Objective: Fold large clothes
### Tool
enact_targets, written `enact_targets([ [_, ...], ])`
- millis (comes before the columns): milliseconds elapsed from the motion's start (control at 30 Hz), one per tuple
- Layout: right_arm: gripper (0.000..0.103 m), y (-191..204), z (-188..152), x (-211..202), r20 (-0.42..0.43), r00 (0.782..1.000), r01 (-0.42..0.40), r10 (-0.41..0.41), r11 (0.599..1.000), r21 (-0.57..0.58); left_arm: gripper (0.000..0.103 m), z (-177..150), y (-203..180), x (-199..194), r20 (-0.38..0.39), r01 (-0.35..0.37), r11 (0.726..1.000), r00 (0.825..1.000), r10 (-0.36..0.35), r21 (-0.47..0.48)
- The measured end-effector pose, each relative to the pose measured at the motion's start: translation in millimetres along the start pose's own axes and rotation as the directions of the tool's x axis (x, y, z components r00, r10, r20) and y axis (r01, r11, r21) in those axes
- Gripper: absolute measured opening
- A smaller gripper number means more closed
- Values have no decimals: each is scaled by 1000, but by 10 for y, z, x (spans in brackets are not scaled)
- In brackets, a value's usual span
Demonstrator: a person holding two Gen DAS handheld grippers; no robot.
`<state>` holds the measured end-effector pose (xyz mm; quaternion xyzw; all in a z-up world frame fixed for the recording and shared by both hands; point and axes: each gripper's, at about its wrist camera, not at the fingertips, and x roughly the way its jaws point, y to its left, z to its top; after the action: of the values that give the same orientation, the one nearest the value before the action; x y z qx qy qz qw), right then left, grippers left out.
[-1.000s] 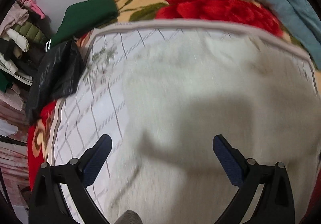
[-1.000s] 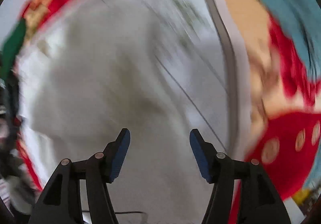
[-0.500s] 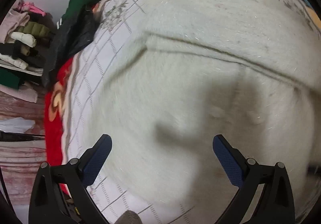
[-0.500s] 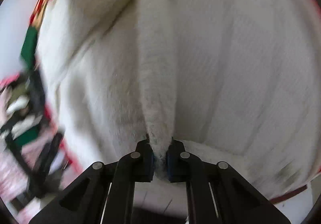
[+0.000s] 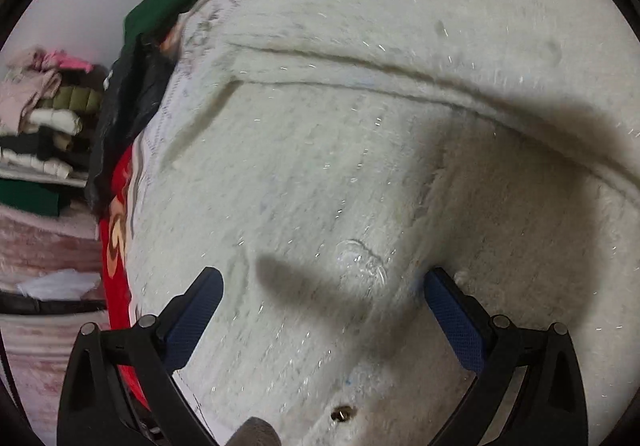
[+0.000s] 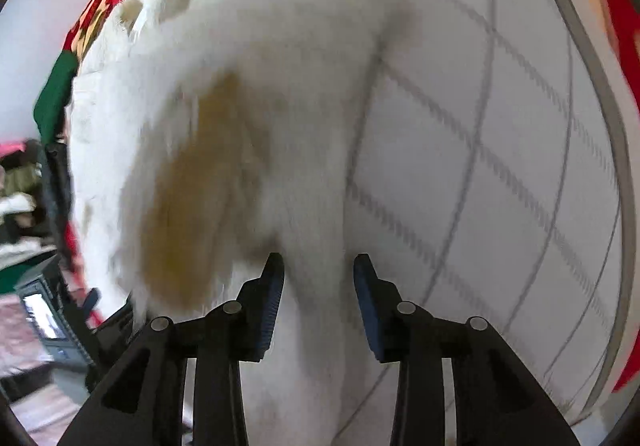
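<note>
A large fluffy white garment [image 5: 360, 150] lies spread over a white checked sheet and fills the left wrist view. It has a folded edge across the upper part and a clear button [image 5: 360, 260] near the middle. My left gripper [image 5: 320, 310] is open just above it, holding nothing. In the right wrist view the garment [image 6: 280, 94] shows a tan inner patch [image 6: 188, 214]. My right gripper [image 6: 318, 286] is open with a strip of the white fabric lying between the pads, not pinched.
The white checked sheet [image 6: 500, 166] covers a red floral blanket [image 5: 116, 214]. A dark green garment [image 5: 160, 6] and a black garment [image 5: 128, 102] lie at the sheet's left edge. Stacked folded clothes [image 5: 40, 118] sit on shelves at far left.
My right gripper was shut on a fold of the white garment half a second ago and has now opened. My left gripper has moved lower and closer over the garment, staying open.
</note>
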<state>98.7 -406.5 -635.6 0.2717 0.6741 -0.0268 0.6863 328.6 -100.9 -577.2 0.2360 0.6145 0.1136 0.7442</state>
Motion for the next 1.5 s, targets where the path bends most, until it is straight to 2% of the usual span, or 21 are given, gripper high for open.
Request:
enact_targets([
  [33,15,-69,28,-25,35,999,26,-27,999,38,103,-3,0,-3,7,0,1000,1000,0,10],
  [67,15,-188,30,-29,40,999,6,-11,994,107,103,-19,1,-16,9,3,1000,1000,-3,16],
  [100,14,-391,-2,-3,30,999,-43,37,973,228,103,-35,16,-20,12,10,1000,1000,-11,17],
  [167,14,-528,-15,15,6,997,-80,82,947,311,103,-57,69,6,5,42,999,999,-42,-5],
  [267,21,-502,61,-58,-84,995,-34,58,963,269,103,-42,92,37,-9,71,997,997,-72,-21],
  [367,27,-321,-38,-114,-173,984,-18,51,982,187,103,-50,100,-34,-13,71,997,997,-71,-4],
  [467,29,-263,-358,-49,-278,960,5,14,998,68,103,-162,143,-110,-36,74,997,997,-74,-11],
  [500,29,-294,-559,27,-317,948,19,-6,999,40,103,-222,150,-101,-54,89,996,994,-90,-17],
  [533,25,-313,-628,101,-331,943,37,-24,999,34,103,-272,152,-77,-70,95,995,993,-97,-21],
  [633,20,-412,-752,138,-269,962,58,-42,997,52,103,-421,152,-3,-89,111,992,989,-116,-54],
  [800,21,-259,-664,192,-294,948,146,-125,988,52,103,-441,156,23,-96,116,990,988,-123,-77],
  [933,24,114,-519,327,-320,937,161,-141,986,38,103,-452,157,36,-95,131,987,986,-139,-91],
  [1033,24,408,-537,329,-289,946,159,-146,987,21,103,-471,205,81,-87,156,981,982,-166,-112],
  [1133,24,433,-545,339,-244,955,169,-165,986,-5,103,-480,230,104,-73,180,976,979,-189,-120],
  [1233,23,498,-588,391,-220,956,195,-196,980,-24,103,-475,302,162,-45,221,959,972,-232,-177],
  [1333,23,629,-577,468,-249,936,236,-247,969,-75,103,-419,400,241,-34,287,923,952,-305,-256],
  [1400,26,736,-542,492,-277,925,240,-262,964,-113,103,-381,449,259,-36,309,914,944,-329,-263],
  [1467,38,837,-510,490,-293,920,228,-259,964,-137,103,-375,470,212,-32,305,922,946,-321,-239],
  [1500,48,979,-524,575,-293,921,223,-257,964,-145,103,-389,485,156,-25,284,933,955,-297,-222],
])
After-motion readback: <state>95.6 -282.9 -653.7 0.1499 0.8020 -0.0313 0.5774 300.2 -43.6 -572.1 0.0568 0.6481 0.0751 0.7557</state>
